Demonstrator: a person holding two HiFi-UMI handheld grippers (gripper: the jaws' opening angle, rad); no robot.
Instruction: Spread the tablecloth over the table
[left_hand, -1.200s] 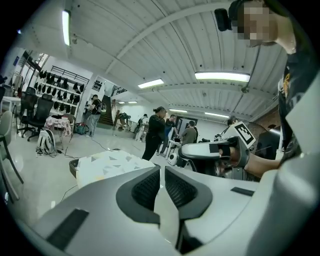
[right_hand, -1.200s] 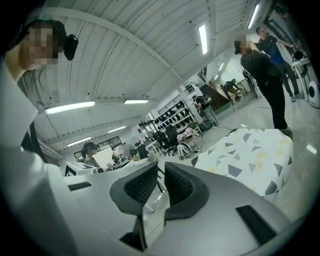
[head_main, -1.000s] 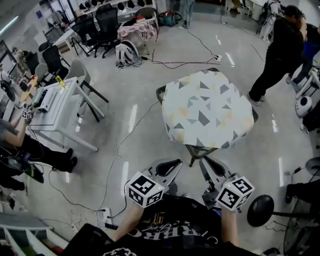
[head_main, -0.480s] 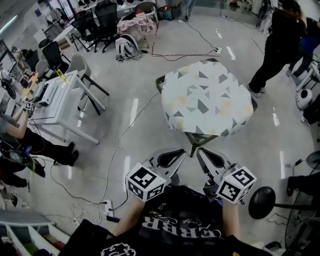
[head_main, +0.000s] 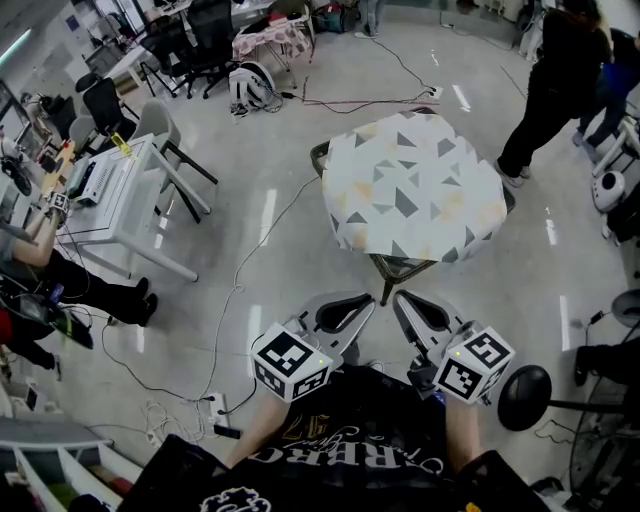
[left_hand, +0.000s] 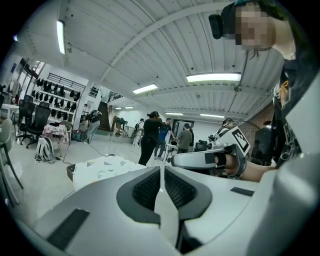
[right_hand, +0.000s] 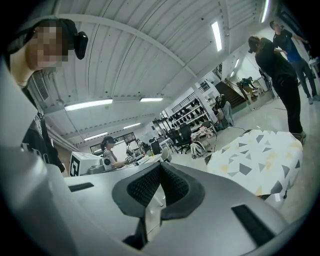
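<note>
A white tablecloth (head_main: 415, 185) printed with grey and yellow triangles lies spread over a small table, its edges hanging down all round. My left gripper (head_main: 362, 304) and right gripper (head_main: 404, 302) hover side by side short of the table's near edge, close to the person's chest. Both are shut with nothing between the pads. In the left gripper view the shut jaws (left_hand: 161, 172) point past the cloth (left_hand: 105, 167), with the right gripper (left_hand: 210, 159) alongside. The right gripper view has its shut jaws (right_hand: 160, 169) left of the cloth (right_hand: 260, 160).
A white desk (head_main: 120, 195) and office chairs (head_main: 210, 40) stand to the left and far left. Cables (head_main: 240, 290) and a power strip (head_main: 213, 408) lie on the floor. One person (head_main: 555, 90) stands beyond the table at right. A black round stool (head_main: 525, 397) is near right.
Both grippers have drawn back a little from the table's near edge toward the person's body. The tablecloth has stayed as it was.
</note>
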